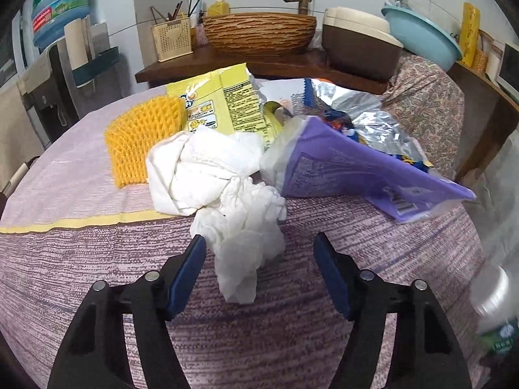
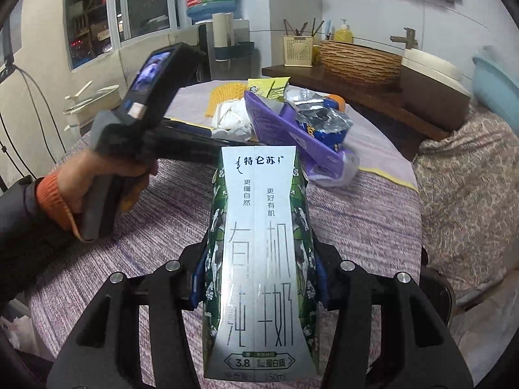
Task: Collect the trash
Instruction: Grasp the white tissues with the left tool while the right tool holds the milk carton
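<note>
A round table [image 1: 81,168] fills the lower half of both views, covered by a purple woven cloth [image 1: 292,340] with a yellow stripe running across the left in the left wrist view. Behind it, at the top of that frame, a dark wooden counter [image 1: 292,64] carries a wicker basket [image 1: 259,32], a cream utensil holder [image 1: 171,40], a yellow soap bottle [image 1: 219,5] and a brown box [image 1: 360,45]. A blue basin [image 1: 421,37] sits at the upper right over a floral cloth [image 1: 428,103], and a water jug [image 1: 60,3] stands at the upper left.

The trash lies heaped in the middle of the table: white tissue [image 1: 227,188] crumpled at the centre, a yellow net [image 1: 139,139] to its left, a yellow wrapper [image 1: 217,97] behind, a purple bag [image 1: 356,168] to the right and a crinkled foil bag [image 1: 373,120] behind that.

The left gripper [image 1: 259,275] stands spread at the bottom of its view, the lowest flap of tissue hanging between the blue pads [image 1: 185,278] without being pressed. In the right wrist view a hand [image 2: 97,178] with an orange cuff holds it at centre left.

The right gripper [image 2: 259,278] pinches a milk carton [image 2: 259,259], white and green with cow pictures, lengthwise at the bottom centre of its view, above the cloth.
</note>
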Action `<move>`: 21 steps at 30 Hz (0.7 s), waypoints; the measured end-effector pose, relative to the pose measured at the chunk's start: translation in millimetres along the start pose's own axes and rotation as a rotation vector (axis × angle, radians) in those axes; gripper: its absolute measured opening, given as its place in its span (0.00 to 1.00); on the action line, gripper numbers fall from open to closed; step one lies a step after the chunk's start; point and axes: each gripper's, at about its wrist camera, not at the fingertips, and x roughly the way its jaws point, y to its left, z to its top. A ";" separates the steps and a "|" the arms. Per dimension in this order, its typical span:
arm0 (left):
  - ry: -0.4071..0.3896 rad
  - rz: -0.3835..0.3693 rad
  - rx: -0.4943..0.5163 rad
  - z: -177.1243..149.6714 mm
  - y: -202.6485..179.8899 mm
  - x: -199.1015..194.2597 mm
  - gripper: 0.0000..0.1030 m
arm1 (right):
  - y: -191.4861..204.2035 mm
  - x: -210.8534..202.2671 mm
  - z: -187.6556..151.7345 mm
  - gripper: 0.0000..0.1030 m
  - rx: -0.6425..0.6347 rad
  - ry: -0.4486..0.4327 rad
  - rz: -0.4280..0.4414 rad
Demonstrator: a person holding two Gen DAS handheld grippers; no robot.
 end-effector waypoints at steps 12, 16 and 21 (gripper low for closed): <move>-0.017 0.002 0.006 -11.2 -3.2 -12.6 0.22 | -8.8 -14.7 -19.8 0.50 0.074 -0.021 0.006; -0.032 0.007 0.011 -15.4 -5.6 -21.2 0.20 | -10.2 -19.2 -21.8 0.50 0.085 -0.038 0.015; -0.052 -0.007 0.009 -26.2 -7.1 -41.7 0.19 | -12.1 -24.2 -26.7 0.50 0.098 -0.047 0.029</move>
